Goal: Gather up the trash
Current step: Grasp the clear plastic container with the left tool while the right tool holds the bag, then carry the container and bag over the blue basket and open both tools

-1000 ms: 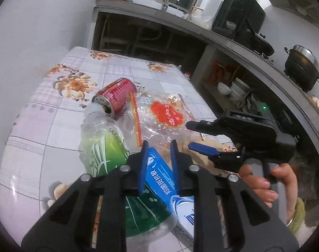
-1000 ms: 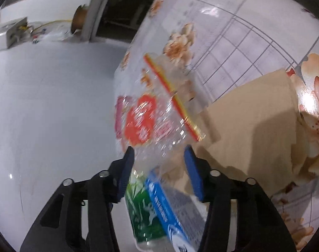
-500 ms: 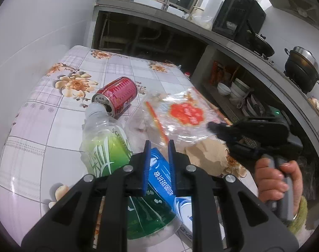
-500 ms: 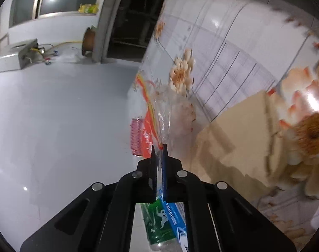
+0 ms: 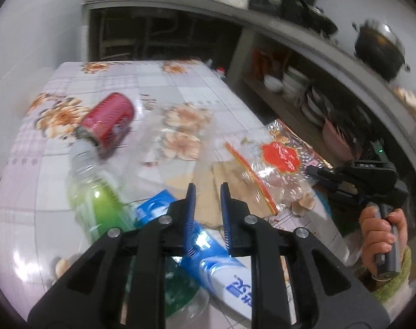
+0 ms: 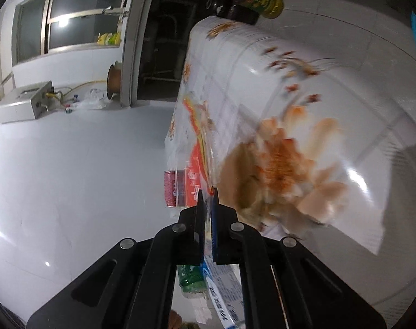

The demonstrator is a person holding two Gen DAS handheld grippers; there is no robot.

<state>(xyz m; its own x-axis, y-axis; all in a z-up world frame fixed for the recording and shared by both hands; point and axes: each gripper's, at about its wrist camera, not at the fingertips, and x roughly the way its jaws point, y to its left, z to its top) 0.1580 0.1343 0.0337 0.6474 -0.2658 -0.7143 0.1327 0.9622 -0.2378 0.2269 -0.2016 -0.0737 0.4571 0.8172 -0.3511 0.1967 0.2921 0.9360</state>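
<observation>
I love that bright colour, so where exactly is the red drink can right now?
In the left wrist view, the red can lies on its side at the left of the flowered table, its open end by the neck of the green bottle.

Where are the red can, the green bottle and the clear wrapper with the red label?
red can [image 5: 108, 119], left wrist view, middle of its side.
green bottle [image 5: 98, 205], left wrist view, green body.
clear wrapper [image 5: 280, 156], left wrist view, on its red label.
</observation>
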